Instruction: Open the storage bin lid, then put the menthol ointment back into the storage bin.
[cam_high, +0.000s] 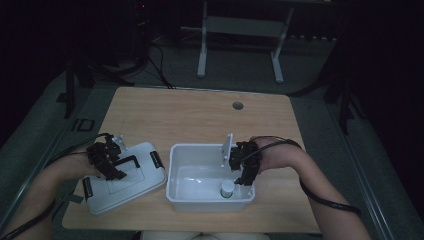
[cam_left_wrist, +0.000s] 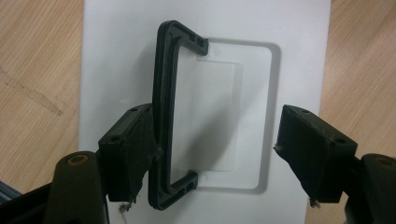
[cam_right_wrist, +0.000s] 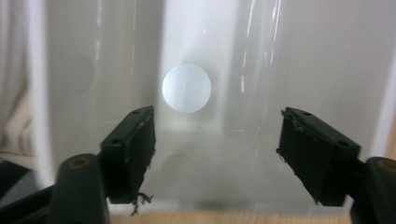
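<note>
The right claw (cam_right_wrist: 215, 154) stood with its two black jaws wide apart and nothing between them. It looked into a white plastic box (cam_right_wrist: 303, 60) with shiny walls. A round white cap (cam_right_wrist: 186, 88) was in the box, beyond the jaws and a little nearer to the left jaw. A thin strip of the wooden table (cam_right_wrist: 233, 218) showed at the bottom edge.
</note>
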